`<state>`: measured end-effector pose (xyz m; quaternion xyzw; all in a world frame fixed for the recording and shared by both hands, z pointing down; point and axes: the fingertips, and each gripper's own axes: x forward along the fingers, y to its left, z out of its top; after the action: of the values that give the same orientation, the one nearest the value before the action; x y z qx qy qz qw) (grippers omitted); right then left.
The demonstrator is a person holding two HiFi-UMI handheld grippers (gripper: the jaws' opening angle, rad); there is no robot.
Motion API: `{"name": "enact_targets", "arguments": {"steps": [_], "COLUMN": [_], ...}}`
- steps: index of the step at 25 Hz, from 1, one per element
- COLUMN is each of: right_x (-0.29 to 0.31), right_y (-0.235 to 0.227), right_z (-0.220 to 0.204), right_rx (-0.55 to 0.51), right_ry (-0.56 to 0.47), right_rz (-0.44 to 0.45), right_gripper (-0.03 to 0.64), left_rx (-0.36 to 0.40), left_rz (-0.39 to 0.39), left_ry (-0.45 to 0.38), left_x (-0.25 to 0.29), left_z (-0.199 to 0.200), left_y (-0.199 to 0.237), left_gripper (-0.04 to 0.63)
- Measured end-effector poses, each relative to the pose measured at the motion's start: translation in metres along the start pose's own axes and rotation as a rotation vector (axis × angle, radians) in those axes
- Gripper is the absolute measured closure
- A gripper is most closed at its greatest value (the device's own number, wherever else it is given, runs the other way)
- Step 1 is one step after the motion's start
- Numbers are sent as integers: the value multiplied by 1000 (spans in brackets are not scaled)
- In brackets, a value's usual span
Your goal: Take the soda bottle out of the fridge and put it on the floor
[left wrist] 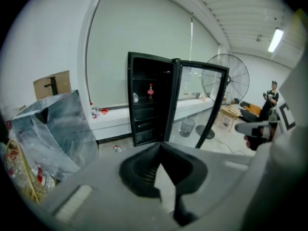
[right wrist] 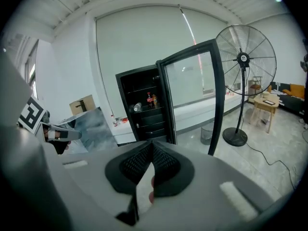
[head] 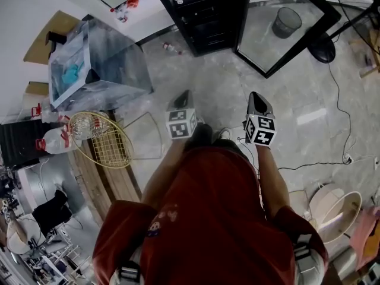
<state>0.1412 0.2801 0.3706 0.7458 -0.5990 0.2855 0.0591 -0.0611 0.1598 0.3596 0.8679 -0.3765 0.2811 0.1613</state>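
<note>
Standing well back from the open fridge, you are holding left gripper and right gripper closed, empty; the bottle is sitting inside, not yet taken.

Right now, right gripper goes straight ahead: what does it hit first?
Probably the open fridge, low on its front; nothing stands between it and the right gripper. It points downward, so floor may come first.
</note>
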Motion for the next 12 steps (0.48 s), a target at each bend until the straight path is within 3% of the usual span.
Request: {"name": "enact_targets", "arguments": {"steps": [12], "right_x": [56], "right_y": [21], "right_z": [20], "right_rx": [-66], "right_ry": [10], "right_rz": [76], "right_gripper": [618], "left_rx": [-66], "left_rz": [26], "left_ry": [-15], "left_x": [23], "left_z": [0], "left_y": [23], "left_gripper": [595]}}
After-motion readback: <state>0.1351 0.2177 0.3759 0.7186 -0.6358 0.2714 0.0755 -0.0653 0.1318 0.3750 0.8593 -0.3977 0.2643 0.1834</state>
